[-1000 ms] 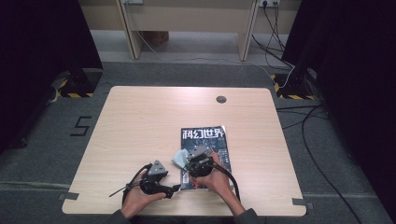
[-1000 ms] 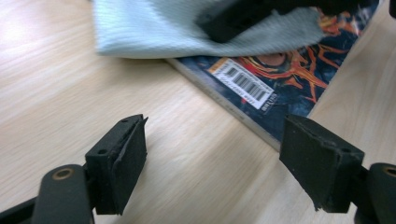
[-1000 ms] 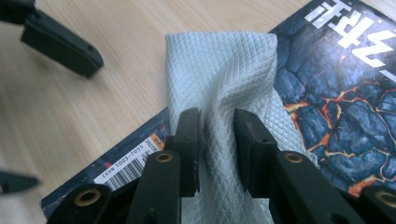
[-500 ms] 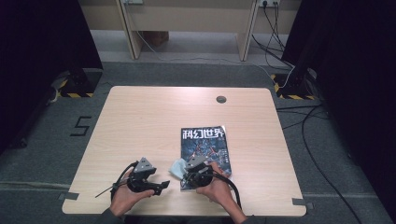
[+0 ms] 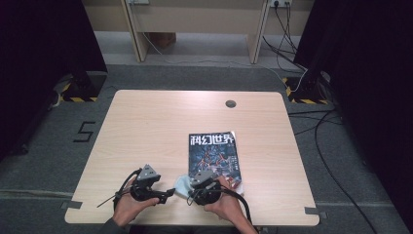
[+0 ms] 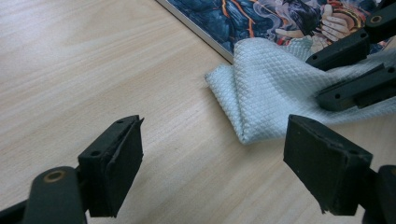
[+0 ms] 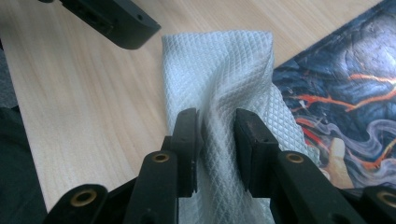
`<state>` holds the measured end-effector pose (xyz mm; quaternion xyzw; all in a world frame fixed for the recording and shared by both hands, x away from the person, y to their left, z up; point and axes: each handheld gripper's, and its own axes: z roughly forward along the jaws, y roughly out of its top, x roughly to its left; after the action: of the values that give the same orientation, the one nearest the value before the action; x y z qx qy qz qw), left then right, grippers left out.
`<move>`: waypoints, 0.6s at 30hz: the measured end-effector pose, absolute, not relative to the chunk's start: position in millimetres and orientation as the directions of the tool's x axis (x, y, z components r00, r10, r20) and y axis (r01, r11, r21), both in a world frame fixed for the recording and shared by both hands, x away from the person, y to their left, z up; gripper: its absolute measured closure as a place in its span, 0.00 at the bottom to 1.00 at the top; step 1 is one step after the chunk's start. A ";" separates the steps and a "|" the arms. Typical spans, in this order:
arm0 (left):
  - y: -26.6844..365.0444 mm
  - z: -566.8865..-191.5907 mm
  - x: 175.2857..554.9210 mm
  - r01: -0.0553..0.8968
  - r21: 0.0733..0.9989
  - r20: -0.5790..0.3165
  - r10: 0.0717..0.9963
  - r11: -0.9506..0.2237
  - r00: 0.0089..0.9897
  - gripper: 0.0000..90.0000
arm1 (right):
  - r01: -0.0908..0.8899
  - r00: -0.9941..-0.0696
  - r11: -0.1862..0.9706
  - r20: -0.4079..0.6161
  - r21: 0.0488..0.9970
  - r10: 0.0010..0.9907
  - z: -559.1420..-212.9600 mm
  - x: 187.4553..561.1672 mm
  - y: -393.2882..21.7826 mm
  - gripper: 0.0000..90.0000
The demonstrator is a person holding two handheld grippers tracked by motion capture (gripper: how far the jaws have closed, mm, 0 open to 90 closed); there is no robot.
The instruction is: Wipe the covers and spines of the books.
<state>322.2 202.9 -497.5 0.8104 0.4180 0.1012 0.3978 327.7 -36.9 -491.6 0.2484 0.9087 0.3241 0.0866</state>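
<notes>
The pale wooden table [image 5: 146, 126] carries 1 magazine [image 5: 214, 156] right of centre and 1 white quilted cloth [image 5: 182, 185] at its near edge, overlapping the magazine's near-left corner.

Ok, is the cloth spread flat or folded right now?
Folded and bunched. The white cloth shows a doubled edge and a ridge pinched between the right tool's jaws, lying partly on the magazine.

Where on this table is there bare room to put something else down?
The table is bare wood across its whole far half, from the round cable hole to the left edge, and along the strip right of the magazine. The near edge is crowded: the left gripper is open beside the white cloth, which the right gripper pinches.
</notes>
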 end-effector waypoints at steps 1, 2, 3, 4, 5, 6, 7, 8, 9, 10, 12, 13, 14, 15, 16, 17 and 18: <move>203.6 -497.2 322.8 0.595 0.732 -0.166 0.760 -0.332 0.628 0.21 | 0.399 -0.855 0.665 -0.006 0.631 0.519 -491.2 328.3 -38.7 0.78; 204.6 -497.1 323.1 0.596 0.732 -0.165 0.764 -0.329 0.624 0.21 | 0.400 -0.854 0.668 -0.010 0.627 0.521 -490.8 329.4 -40.6 0.79; 205.7 -497.0 323.2 0.598 0.735 -0.168 0.769 -0.319 0.617 0.21 | 0.404 -0.851 0.668 -0.010 0.625 0.525 -490.7 330.2 -41.8 0.79; 207.1 -496.3 323.9 0.599 0.735 -0.168 0.771 -0.317 0.614 0.21 | 0.410 -0.848 0.661 -0.002 0.628 0.529 -491.1 330.5 -42.1 0.79; 207.9 -495.9 324.8 0.599 0.737 -0.166 0.775 -0.313 0.610 0.21 | 0.412 -0.847 0.663 -0.004 0.625 0.531 -490.8 330.0 -41.6 0.79; 208.6 -495.5 325.7 0.598 0.739 -0.164 0.778 -0.311 0.607 0.21 | 0.405 -0.850 0.670 -0.015 0.622 0.527 -490.2 329.0 -40.2 0.79; 209.2 -495.7 326.3 0.599 0.740 -0.165 0.781 -0.305 0.602 0.21 | 0.403 -0.850 0.674 -0.020 0.619 0.527 -490.0 327.6 -38.2 0.79; 209.7 -495.9 326.6 0.603 0.739 -0.167 0.785 -0.302 0.597 0.21 | 0.394 -0.855 0.676 -0.020 0.622 0.517 -490.2 327.3 -36.0 0.79; 210.3 -496.0 326.5 0.606 0.737 -0.170 0.787 -0.298 0.594 0.21 | 0.395 -0.858 0.672 -0.010 0.627 0.514 -490.8 326.1 -33.2 0.79; 210.5 -495.8 326.3 0.606 0.738 -0.171 0.786 -0.298 0.594 0.21 | 0.393 -0.863 0.671 0.001 0.629 0.505 -491.2 325.0 -30.7 0.79; 209.7 -495.5 326.3 0.603 0.740 -0.168 0.785 -0.300 0.596 0.21 | 0.378 -0.867 0.680 -0.017 0.628 0.497 -490.9 322.2 -26.7 0.79; 209.3 -495.7 326.2 0.603 0.739 -0.167 0.784 -0.302 0.597 0.21 | 0.375 -0.869 0.685 -0.021 0.625 0.495 -490.5 321.9 -26.4 0.79; 208.8 -496.0 325.8 0.603 0.738 -0.167 0.784 -0.302 0.598 0.21 | 0.380 -0.869 0.682 -0.010 0.625 0.494 -490.7 323.0 -27.1 0.79; 208.2 -496.2 325.2 0.602 0.739 -0.168 0.783 -0.302 0.599 0.21 | 0.391 -0.867 0.673 0.005 0.628 0.499 -491.0 324.4 -28.8 0.79; 207.8 -496.1 324.9 0.599 0.739 -0.164 0.780 -0.308 0.604 0.21 | 0.401 -0.864 0.665 0.020 0.630 0.502 -491.4 326.0 -30.8 0.79; 207.3 -496.0 324.9 0.598 0.739 -0.163 0.779 -0.310 0.605 0.21 | 0.407 -0.861 0.661 0.021 0.630 0.509 -491.4 327.9 -33.2 0.78; 207.0 -496.2 325.0 0.600 0.737 -0.163 0.779 -0.312 0.605 0.21 | 0.408 -0.856 0.661 0.014 0.629 0.516 -491.2 330.4 -36.4 0.78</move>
<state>325.0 207.0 -496.2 0.8019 0.4299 0.1126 0.3993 330.4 -36.4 -491.2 0.2546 0.9076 0.3233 0.0832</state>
